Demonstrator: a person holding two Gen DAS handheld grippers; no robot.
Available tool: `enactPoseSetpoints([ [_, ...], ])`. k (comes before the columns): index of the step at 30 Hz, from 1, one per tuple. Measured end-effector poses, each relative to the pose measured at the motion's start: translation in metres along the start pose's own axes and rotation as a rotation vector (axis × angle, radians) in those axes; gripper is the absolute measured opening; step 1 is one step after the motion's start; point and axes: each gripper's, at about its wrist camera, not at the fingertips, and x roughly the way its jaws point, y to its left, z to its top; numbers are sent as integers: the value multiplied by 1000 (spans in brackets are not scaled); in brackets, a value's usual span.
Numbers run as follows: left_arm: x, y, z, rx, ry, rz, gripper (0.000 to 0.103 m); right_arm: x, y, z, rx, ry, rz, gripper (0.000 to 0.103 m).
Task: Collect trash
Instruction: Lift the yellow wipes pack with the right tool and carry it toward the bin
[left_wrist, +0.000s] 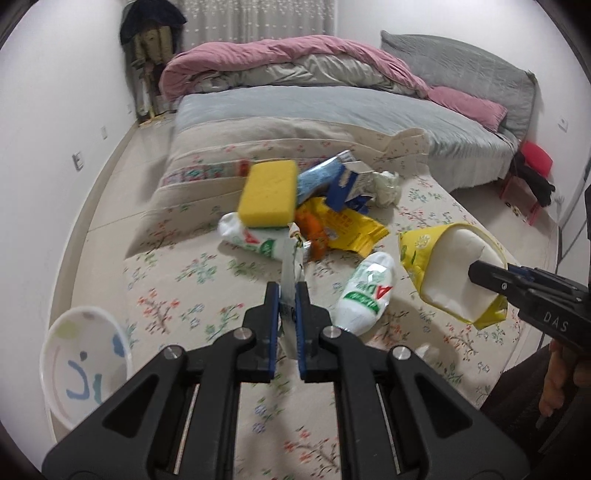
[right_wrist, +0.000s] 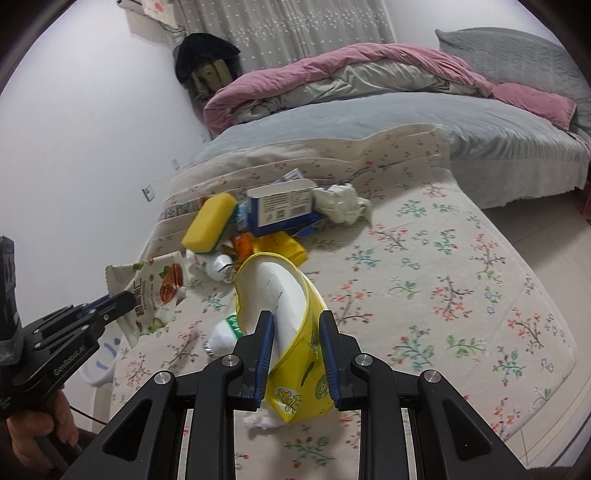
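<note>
My left gripper (left_wrist: 287, 291) is shut on a thin snack wrapper (left_wrist: 290, 266), seen edge-on here and flat, lifted off the cloth, in the right wrist view (right_wrist: 155, 291). My right gripper (right_wrist: 296, 321) is shut on a yellow tissue pack (right_wrist: 291, 373) with a white inside, held above the cloth (left_wrist: 454, 273). Behind them lies a trash pile: a yellow sponge (left_wrist: 269, 194), a blue carton (left_wrist: 351, 181), crumpled paper (left_wrist: 386, 186), a yellow bag (left_wrist: 347, 227) and two white bottles (left_wrist: 365, 295), (left_wrist: 251, 236).
The trash lies on a floral cloth (left_wrist: 192, 306) spread at the foot of a bed (left_wrist: 332, 107) with a pink quilt. A white bin (left_wrist: 85, 365) stands at the cloth's left edge, close to the white wall. A hand (right_wrist: 40, 424) holds the left gripper's handle.
</note>
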Motion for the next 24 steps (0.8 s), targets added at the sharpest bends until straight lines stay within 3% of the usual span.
enactPoseSetpoints([
  [10, -18, 48, -26, -133, 4, 52, 9, 13, 41, -4, -62, 29, 70, 26],
  [24, -43, 128, -64, -307, 3, 180, 9, 38, 114, -10, -155, 68, 160, 26],
])
